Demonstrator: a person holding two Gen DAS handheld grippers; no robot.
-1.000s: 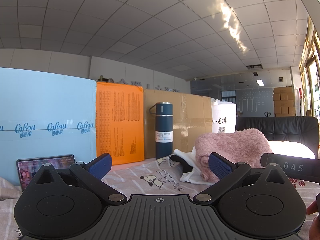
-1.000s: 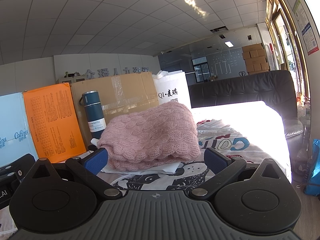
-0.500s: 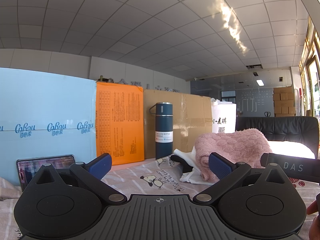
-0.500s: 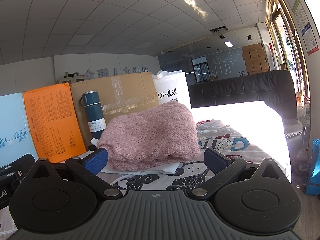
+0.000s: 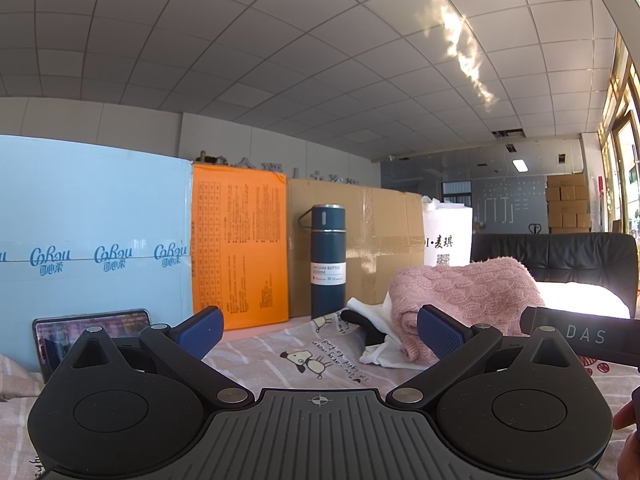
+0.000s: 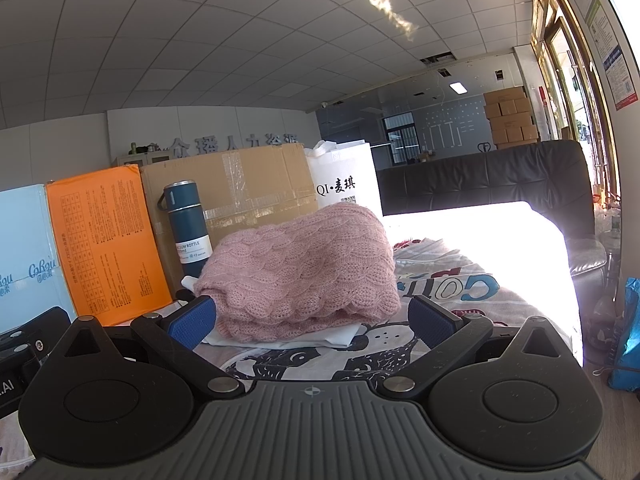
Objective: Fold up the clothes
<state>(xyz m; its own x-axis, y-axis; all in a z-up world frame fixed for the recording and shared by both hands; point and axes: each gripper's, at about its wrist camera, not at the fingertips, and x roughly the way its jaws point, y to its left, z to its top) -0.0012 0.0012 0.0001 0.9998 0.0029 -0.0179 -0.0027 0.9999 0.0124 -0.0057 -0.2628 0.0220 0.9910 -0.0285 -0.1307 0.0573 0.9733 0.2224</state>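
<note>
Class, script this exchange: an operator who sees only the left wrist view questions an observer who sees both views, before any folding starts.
Operator: From here I see only one end of the pink sweater. What does its front edge look like?
Observer: In the right wrist view it is folded double, with a scalloped hem along the front. It lies on a white garment that sticks out beneath it.
Operator: Are the right tongs holding anything?
Observer: No. The right tongs are open and empty, facing the front of the sweater.
</note>
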